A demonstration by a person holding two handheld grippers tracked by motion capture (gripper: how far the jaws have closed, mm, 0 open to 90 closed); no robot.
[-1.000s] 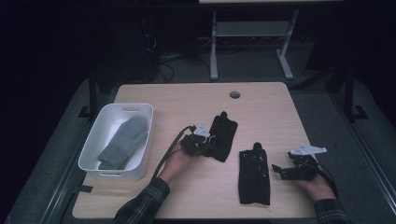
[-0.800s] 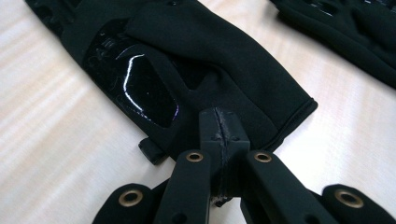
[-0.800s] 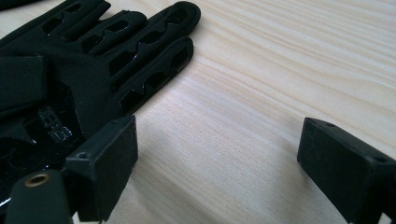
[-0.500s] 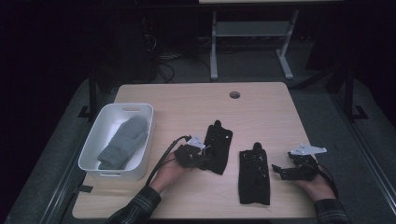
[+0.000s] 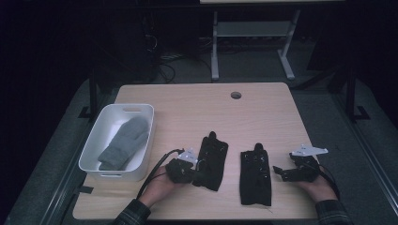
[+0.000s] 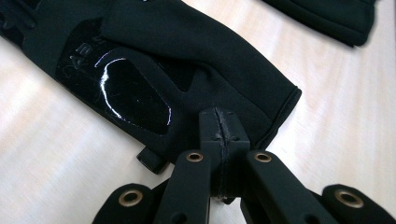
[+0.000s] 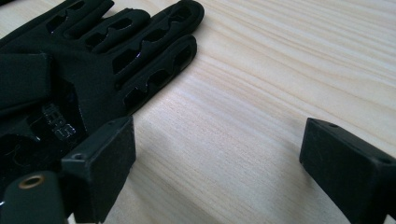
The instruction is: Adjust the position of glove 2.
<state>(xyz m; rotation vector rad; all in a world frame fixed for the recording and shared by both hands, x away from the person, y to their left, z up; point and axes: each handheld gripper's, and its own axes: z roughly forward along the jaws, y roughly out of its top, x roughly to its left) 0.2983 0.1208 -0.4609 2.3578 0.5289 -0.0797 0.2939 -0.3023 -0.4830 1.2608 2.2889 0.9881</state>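
Two black gloves lie side by side near the table's front. My left gripper (image 5: 192, 172) is shut on the cuff edge of the left black glove (image 5: 212, 159). In the left gripper view the jaws (image 6: 219, 136) meet on that cuff of the left glove (image 6: 187, 60), which has a shiny patch. The right black glove (image 5: 256, 174) lies flat with its fingers pointing away. Just to its right, my right gripper (image 5: 278, 172) stands open on the table. In the right gripper view the right gripper (image 7: 219, 163) holds nothing, and the right glove (image 7: 93, 60) touches its left pad (image 7: 105, 161).
A white bin (image 5: 91, 154) holding a grey mitten (image 5: 124, 140) stands at the table's left edge, close to my left hand. A round cable hole (image 5: 236, 95) sits in the far middle of the wooden table (image 5: 197, 112). The other glove's cuff (image 6: 327, 14) lies beyond the held one.
My left gripper has dragged the left glove toward the table's front edge and slightly left. The right gripper and the right glove have stayed put.
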